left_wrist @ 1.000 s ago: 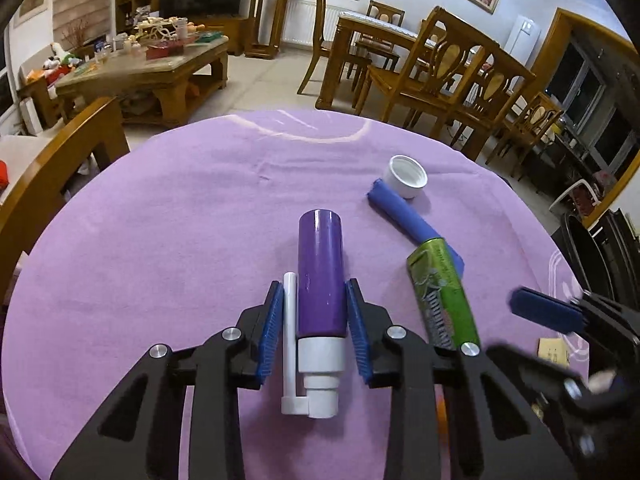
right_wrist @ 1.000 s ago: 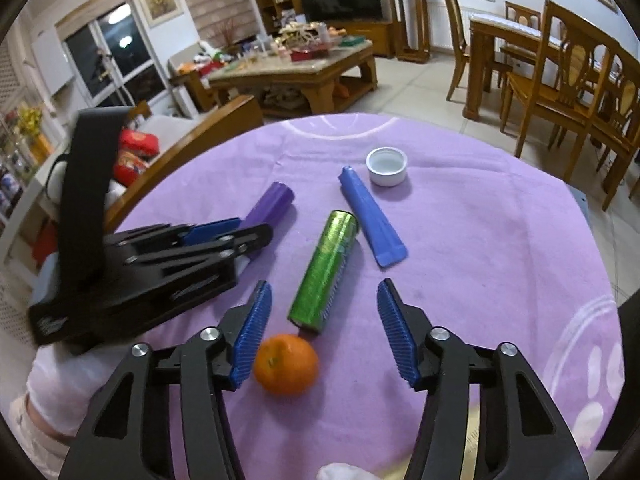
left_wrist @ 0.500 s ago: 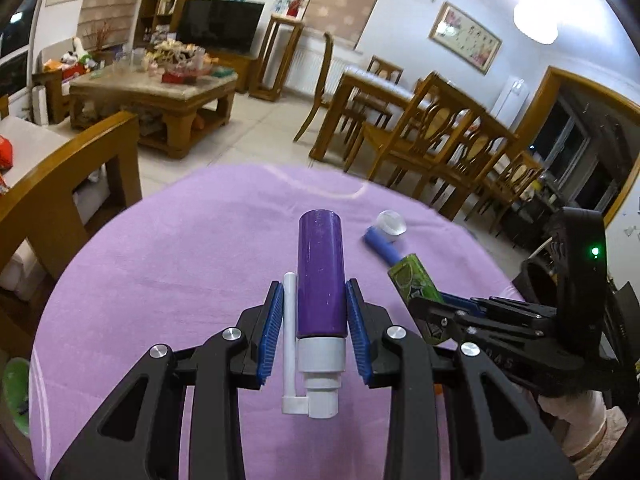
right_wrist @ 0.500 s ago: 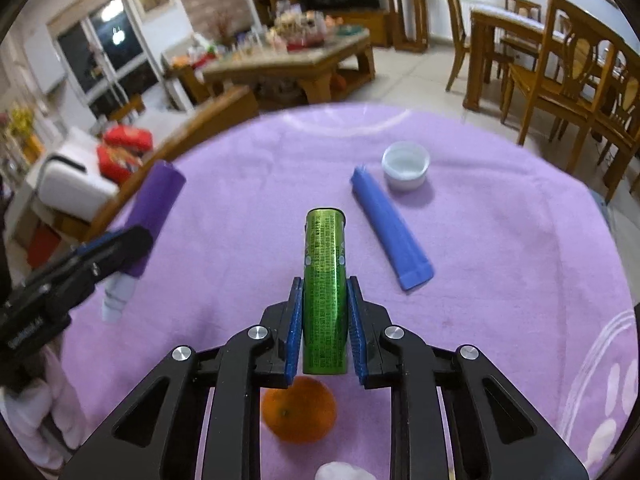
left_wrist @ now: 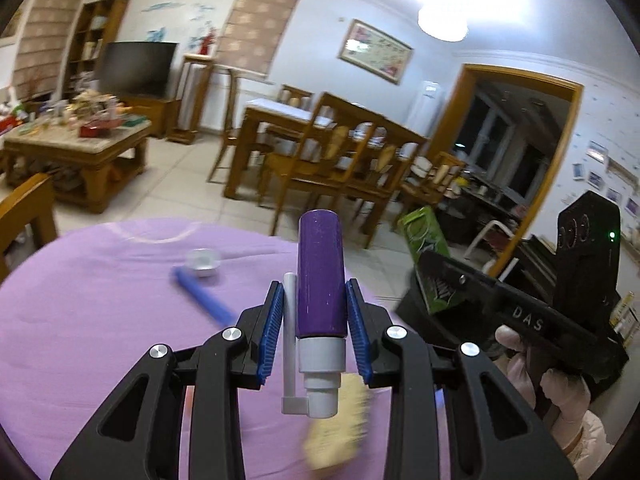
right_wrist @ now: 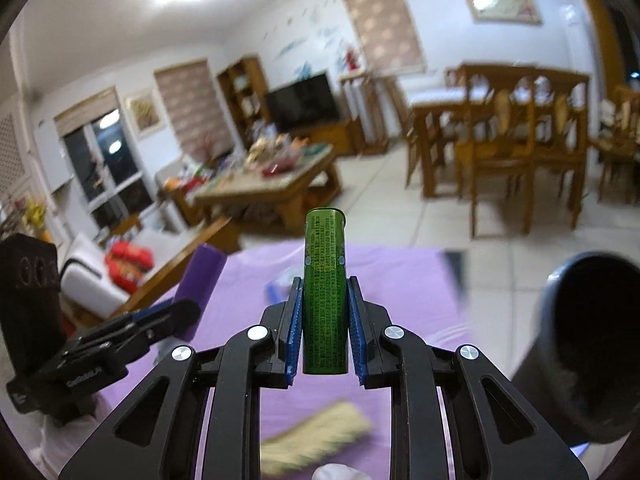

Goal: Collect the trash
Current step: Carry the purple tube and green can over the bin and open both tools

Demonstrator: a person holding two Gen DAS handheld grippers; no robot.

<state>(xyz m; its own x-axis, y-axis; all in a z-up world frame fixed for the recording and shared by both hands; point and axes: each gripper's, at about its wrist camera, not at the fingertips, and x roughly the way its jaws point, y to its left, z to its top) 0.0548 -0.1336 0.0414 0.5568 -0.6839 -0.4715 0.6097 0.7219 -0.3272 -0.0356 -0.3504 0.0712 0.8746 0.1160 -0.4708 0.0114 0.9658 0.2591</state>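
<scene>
Lifted off the purple tablecloth [left_wrist: 100, 312] since a second ago: purple spray bottle [left_wrist: 321, 276] clamped in left gripper [left_wrist: 314, 330], green can [right_wrist: 324, 292] pinched in right gripper [right_wrist: 324, 330]. Left behind on cloth: blue tube [left_wrist: 204, 300], white cap [left_wrist: 203, 261].

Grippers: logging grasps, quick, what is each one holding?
Left gripper: closed on the purple bottle.
Right gripper: closed on the green can.

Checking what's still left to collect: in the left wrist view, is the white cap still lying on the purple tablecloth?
Yes, the white cap lies on the purple tablecloth, just beyond the blue tube.
</scene>
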